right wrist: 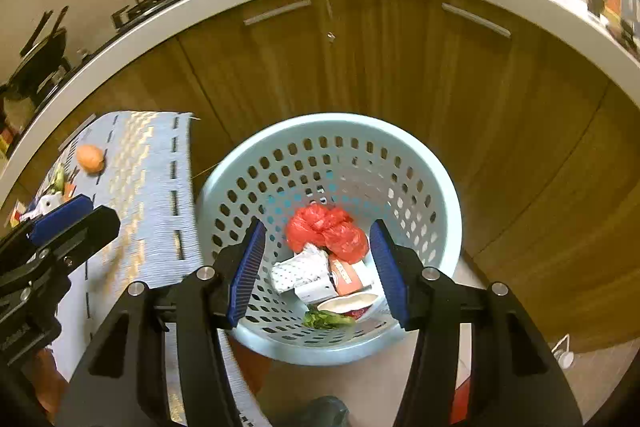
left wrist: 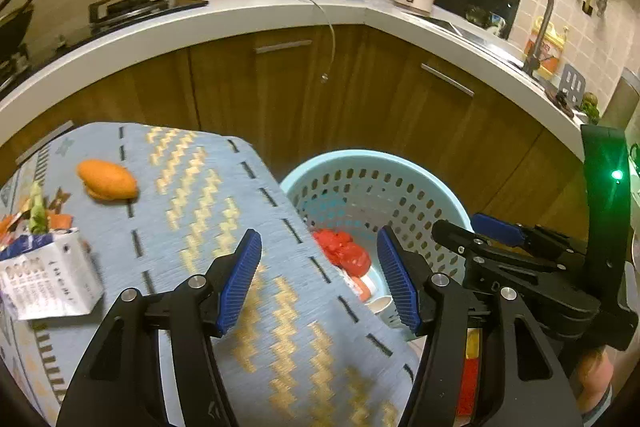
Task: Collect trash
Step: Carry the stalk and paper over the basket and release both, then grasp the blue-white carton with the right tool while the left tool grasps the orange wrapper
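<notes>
Lying on the blue woven cloth (left wrist: pixel 208 187), the orange peel (left wrist: pixel 107 180) and the crumpled white carton (left wrist: pixel 48 277) sit up and to the left of my left gripper (left wrist: pixel 318 277) — the nearer one, jaws released and empty, peel's long axis running across my view. My right gripper (right wrist: pixel 318 267) hangs over the pale blue basket (right wrist: pixel 448 195), also spread with nothing between its pads — red bag (right wrist: pixel 326 231), boxes and cup already lie inside. Cloth edge and basket rim nearly meet; the cloth between is clear.
</notes>
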A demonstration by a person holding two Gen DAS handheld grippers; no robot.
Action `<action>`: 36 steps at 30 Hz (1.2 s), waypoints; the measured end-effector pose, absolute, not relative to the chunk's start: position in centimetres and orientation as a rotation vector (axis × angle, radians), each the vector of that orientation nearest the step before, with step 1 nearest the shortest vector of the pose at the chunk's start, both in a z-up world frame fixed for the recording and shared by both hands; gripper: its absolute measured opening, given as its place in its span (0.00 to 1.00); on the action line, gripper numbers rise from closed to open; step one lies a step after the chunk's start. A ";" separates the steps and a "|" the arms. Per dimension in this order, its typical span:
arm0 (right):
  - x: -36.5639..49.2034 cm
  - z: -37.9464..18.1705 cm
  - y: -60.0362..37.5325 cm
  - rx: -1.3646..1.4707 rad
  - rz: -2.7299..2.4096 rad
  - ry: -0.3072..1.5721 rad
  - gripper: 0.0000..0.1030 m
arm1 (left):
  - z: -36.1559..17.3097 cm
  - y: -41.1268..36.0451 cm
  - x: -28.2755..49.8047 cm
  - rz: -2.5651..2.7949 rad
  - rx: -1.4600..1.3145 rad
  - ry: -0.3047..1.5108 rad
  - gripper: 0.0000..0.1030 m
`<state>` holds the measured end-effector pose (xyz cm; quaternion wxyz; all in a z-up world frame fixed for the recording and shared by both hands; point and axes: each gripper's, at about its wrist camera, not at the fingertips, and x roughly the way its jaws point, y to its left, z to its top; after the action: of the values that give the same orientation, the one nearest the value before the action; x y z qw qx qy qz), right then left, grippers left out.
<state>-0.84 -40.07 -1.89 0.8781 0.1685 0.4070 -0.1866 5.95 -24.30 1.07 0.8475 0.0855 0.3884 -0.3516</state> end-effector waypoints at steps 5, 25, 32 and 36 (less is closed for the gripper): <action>-0.3 -0.5 -37.5 0.292 -0.344 0.823 0.49 | 1.9 -21.8 5.9 -0.711 0.141 0.799 0.57; 5.3 1.7 -24.1 0.132 -0.088 0.803 0.49 | 5.4 -3.9 9.4 -0.390 -0.057 0.721 0.57; 7.3 2.1 -20.6 0.097 -0.009 0.798 0.49 | 3.9 3.3 13.2 -0.211 -0.060 0.739 0.64; 8.9 1.9 -18.9 0.092 0.043 0.798 0.49 | 1.8 5.0 16.4 -0.174 -0.013 0.800 0.66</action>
<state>8.86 -18.93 1.88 0.9202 0.0449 0.3884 0.0209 16.42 5.04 1.81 0.9174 -0.0061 0.3890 -0.0844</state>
